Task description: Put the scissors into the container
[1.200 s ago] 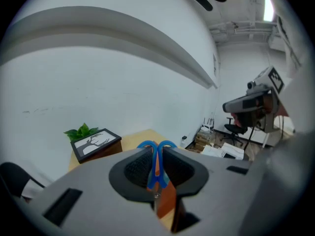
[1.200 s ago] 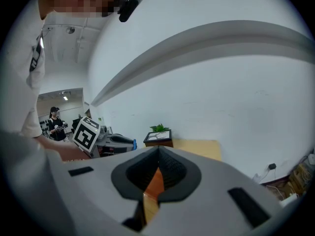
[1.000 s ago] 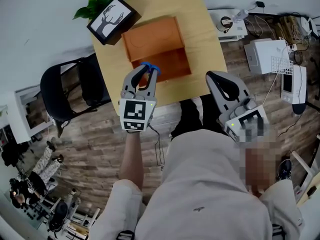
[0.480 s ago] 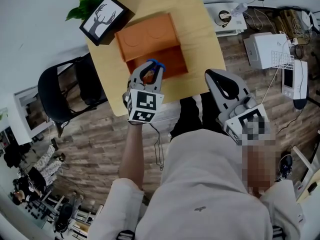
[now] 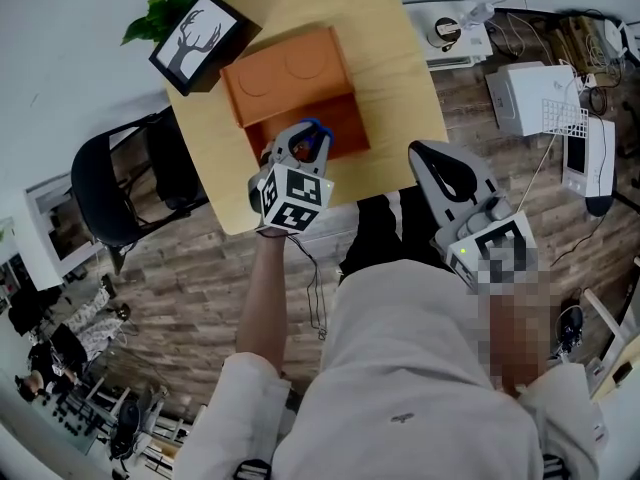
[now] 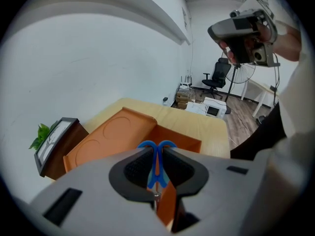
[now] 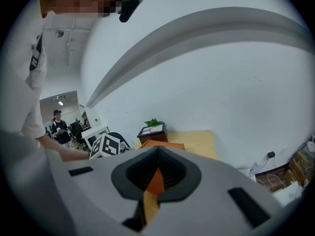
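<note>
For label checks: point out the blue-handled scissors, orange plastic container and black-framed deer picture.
blue-handled scissors [image 6: 157, 149]: left gripper view, handle loops
orange plastic container [image 5: 283, 76]: head view, flat lid
black-framed deer picture [image 5: 194, 36]: head view, white print

Blue-handled scissors [image 6: 156, 156] over an open orange container [image 6: 183, 142]
The scissors are clamped with handle loops outward, above the container, which is set mid-worktop [image 6: 211, 127].

The head view looks steeply down from above the person's shoulders onto the pale wooden square tabletop [image 5: 395, 68] and the open orange box-shaped container [image 5: 285, 73]. The left gripper view rides close over that container, facing the white wall [image 6: 74, 58]. The right gripper view sits farther back, facing the same wall, and shares the tabletop and container.
</note>
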A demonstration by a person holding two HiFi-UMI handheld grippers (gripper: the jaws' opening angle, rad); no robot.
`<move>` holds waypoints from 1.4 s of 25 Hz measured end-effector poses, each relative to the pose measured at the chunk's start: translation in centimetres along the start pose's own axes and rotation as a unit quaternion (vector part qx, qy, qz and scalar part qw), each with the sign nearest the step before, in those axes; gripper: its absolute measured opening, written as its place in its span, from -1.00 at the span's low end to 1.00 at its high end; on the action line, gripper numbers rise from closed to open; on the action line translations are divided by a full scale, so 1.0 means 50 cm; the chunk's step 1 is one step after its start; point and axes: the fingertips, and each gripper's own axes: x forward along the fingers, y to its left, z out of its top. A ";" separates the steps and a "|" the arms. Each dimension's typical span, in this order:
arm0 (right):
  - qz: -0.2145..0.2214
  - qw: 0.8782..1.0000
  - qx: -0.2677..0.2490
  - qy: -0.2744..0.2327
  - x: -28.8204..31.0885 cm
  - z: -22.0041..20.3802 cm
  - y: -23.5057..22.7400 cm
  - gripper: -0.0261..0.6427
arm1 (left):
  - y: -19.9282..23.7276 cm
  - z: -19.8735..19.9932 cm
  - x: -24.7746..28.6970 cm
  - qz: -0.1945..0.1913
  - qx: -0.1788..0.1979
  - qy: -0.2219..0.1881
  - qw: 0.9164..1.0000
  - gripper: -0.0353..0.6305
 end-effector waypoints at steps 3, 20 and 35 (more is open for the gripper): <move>0.001 1.000 0.002 0.003 0.004 -0.003 -0.007 -0.93 | 0.000 -0.010 0.022 -0.007 0.001 0.016 1.000 -0.70; 0.012 1.000 0.007 0.023 0.030 -0.016 -0.044 -0.93 | -0.011 -0.029 0.124 -0.041 -0.003 0.069 0.997 -0.70; 0.015 0.999 0.008 0.031 0.033 -0.026 -0.039 -0.93 | -0.027 -0.059 0.157 -0.057 0.004 0.095 0.994 -0.68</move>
